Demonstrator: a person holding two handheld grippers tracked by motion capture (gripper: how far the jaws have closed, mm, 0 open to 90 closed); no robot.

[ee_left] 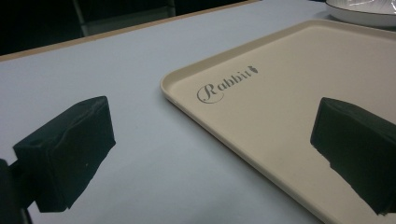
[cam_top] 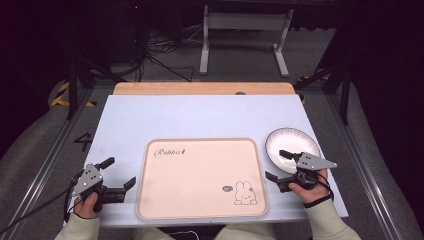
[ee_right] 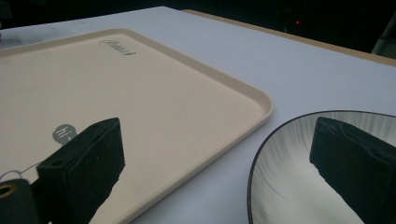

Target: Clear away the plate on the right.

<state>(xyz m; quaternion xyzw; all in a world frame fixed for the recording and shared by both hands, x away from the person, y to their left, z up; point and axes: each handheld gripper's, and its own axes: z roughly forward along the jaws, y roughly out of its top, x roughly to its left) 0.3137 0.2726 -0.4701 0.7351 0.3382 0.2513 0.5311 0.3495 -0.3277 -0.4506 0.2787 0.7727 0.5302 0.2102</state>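
A beige tray [cam_top: 200, 150] printed with "Rabbit" and a small rabbit drawing lies in the middle of the white table, bare inside. To its right sits a white plate [cam_top: 300, 142] with a dark rim. My left gripper [cam_top: 119, 172] hovers just left of the tray, jaws wide apart and empty; in the left gripper view the tray's corner [ee_left: 280, 107] lies between them. My right gripper [cam_top: 278, 165] is open at the plate's near-left edge, one jaw over the tray [ee_right: 140, 93], the other over the plate [ee_right: 289, 168].
The white table top [cam_top: 200, 112] has a wooden strip [cam_top: 200, 88] along its far edge. Beyond it stand a metal frame leg [cam_top: 205, 45] and cables on the floor. Aluminium rails run along both sides of the table.
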